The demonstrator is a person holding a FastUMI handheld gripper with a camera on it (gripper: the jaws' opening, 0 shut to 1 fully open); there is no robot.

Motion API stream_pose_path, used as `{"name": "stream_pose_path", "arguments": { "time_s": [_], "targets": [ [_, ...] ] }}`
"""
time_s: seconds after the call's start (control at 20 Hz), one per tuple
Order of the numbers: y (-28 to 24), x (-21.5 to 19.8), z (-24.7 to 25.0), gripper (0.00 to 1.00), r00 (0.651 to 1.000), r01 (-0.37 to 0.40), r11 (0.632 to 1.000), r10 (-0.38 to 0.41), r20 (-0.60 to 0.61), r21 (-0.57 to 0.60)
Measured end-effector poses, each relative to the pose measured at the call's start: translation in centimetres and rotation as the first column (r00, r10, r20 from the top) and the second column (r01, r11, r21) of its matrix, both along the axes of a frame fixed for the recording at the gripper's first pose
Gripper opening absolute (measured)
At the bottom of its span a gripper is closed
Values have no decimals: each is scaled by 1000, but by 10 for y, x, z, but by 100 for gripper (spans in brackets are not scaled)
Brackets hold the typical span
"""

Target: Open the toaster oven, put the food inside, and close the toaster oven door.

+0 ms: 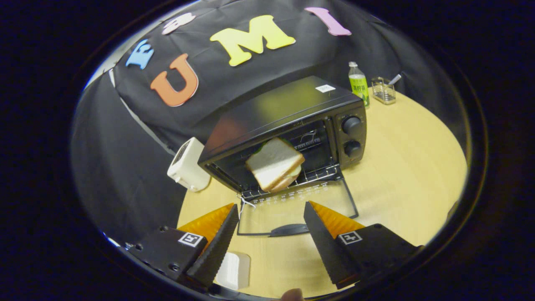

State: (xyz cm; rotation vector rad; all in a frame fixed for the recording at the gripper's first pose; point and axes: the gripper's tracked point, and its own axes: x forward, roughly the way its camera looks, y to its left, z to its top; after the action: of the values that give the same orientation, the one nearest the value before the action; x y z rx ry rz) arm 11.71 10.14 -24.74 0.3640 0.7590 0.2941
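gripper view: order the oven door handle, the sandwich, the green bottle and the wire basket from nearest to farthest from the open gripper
From the open gripper, empty:
1. Door handle: between the fingertips, on the lowered door.
2. Sandwich: beyond the door, on the oven rack.
3. Green bottle and wire basket: behind the toaster oven on its knob side; too close to rank.

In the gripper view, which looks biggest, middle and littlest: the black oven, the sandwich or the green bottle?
1. Toaster oven, door open
2. Sandwich on its rack
3. Green bottle, though it stands farther back

The open gripper holds nothing.
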Motion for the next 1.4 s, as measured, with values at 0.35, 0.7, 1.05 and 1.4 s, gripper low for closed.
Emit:
{"name": "stream_pose_path", "arguments": {
  "time_s": [0.35, 0.7, 1.05, 1.4],
  "targets": [
    [0, -53, -37, 100, 996, -72, 987, 65, -54, -141],
    [15, -50, -100, 100, 989, -109, 962, 80, -121, -250],
    [19, -38, -138, 100, 985, -93, 953, 46, -168, -287],
    [23, -19, -155, 100, 986, -72, 940, 16, -168, -333]
  ]
}}
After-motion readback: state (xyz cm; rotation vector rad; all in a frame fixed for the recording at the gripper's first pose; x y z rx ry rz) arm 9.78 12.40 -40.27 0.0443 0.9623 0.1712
